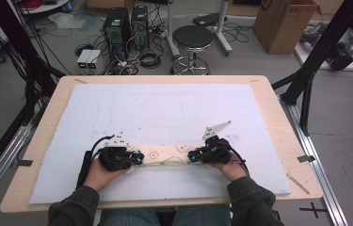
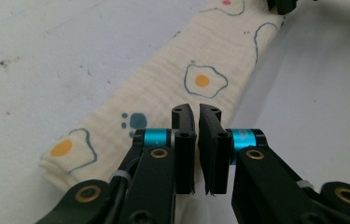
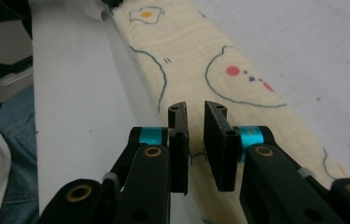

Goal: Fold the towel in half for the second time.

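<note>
L gripper [image 2: 196,116]: jaws nearly pressed together, thin slit left between pads. Near long edge of the cloth [image 2: 172,93] runs into that slit, so we read it as a pinch on the edge, tho the fabric between the pads is hidden from us.

R gripper [image 3: 196,114]: same story, jaws drawn close with a narrow gap, sitting over the cloth's near edge at its own end. We judge it nipped there too; contact itself not clear.

High view: L gripper [image 1: 120,157] and R gripper [image 1: 209,154] sit at opposite ends of the cloth [image 1: 167,154], tips facing inward at each other. One hand behind each, forearms coming in from table's near side.

Cloth = folded strip, cream, fried-egg print, lying flat on the white board [image 1: 164,108] nr its front edge. Long axis runs L–R across the table, i.e. straight along the line joining the two grippers. That's the relation that counts: each tool holds one short end, neither nearer than the other, strip spans betw. them.

Our guess at next move: lift or fold both ends together, hands kept level and moving in step so the strip stays taut and doesn't sag mid-span. If either pinch only has the top layer, fold will open up.

Wooden table [image 1: 277,122] under the board.
</note>
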A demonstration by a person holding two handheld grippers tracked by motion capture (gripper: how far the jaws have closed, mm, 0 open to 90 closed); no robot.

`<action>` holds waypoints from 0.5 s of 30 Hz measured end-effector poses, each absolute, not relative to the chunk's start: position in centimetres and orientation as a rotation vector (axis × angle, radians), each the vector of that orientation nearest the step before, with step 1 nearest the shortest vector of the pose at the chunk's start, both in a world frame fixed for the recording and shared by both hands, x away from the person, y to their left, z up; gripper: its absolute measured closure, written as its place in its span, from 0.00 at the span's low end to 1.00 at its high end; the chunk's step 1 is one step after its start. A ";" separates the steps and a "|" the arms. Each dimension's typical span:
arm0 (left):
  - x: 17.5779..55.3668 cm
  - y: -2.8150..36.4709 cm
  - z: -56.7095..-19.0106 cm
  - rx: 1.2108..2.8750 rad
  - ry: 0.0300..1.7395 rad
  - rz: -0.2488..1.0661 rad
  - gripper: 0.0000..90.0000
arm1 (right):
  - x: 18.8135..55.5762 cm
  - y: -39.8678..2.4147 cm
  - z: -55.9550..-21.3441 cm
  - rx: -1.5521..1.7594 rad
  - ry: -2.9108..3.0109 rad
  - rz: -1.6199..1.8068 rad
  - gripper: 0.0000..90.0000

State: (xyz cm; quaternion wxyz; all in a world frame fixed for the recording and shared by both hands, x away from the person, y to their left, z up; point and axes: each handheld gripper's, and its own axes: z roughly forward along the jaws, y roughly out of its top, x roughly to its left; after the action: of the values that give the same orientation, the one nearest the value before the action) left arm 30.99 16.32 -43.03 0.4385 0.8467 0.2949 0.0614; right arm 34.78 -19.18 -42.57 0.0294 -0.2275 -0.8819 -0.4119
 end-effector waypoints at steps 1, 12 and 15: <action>31.0 16.4 -43.1 2.117 0.730 0.162 0.93 | 34.7 -19.2 -42.7 -0.698 -2.729 -1.263 0.88; 30.8 17.9 -43.7 2.119 0.765 0.162 0.91 | 34.2 -20.9 -43.2 -0.735 -2.762 -1.240 0.85; 30.7 18.4 -43.8 2.119 0.763 0.162 0.88 | 34.0 -21.4 -43.2 -0.744 -2.787 -1.237 0.84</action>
State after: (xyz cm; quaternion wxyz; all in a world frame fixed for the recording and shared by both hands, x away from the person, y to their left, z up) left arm 30.67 18.43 -43.80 0.4276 0.8483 0.3054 0.0648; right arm 33.96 -21.45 -43.17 0.0013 -0.2372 -0.8879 -0.3941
